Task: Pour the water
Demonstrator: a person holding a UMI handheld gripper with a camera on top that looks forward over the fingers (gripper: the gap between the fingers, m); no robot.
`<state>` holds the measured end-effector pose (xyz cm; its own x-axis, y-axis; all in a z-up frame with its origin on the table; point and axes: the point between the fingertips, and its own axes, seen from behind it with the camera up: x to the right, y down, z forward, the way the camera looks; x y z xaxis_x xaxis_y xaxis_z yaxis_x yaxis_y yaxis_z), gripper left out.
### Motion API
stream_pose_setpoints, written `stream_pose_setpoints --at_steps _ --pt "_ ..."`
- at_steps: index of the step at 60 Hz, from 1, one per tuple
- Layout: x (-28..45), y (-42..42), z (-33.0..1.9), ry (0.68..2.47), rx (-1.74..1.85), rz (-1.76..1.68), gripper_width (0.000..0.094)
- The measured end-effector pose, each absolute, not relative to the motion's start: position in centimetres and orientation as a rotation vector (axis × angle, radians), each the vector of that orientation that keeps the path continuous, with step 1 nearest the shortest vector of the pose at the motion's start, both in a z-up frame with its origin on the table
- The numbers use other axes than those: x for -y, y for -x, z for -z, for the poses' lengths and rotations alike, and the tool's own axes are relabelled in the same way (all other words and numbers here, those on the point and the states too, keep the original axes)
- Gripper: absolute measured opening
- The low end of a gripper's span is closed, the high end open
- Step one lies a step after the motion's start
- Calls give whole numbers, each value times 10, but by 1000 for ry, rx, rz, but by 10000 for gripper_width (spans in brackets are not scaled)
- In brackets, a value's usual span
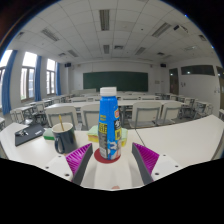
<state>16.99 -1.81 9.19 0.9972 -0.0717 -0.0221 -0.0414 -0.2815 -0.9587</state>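
A plastic bottle (109, 122) with a blue cap and a blue and white label stands upright on a red coaster (107, 158) on the white table (180, 140). A dark cup (63, 137) stands on the table to the left of the bottle. My gripper (113, 160) is open. Its purple pads (80, 157) sit on either side of the bottle's base, with a gap at each side. The bottle stands between the fingers and rests on its own.
A flat dark object (28, 133) lies on the table at far left. Something yellow (93, 131) shows just behind the bottle. Rows of desks and chairs (150, 110) fill the room beyond, with a green chalkboard (115, 80) on the far wall.
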Motion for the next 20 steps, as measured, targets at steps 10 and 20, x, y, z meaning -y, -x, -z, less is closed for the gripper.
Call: stream_pose_setpoints --at_steps 10,20 --pt "88 -146 -100 1834 -96 -21 847" --pt "133 -127 -103 1786 -127 -68 847"
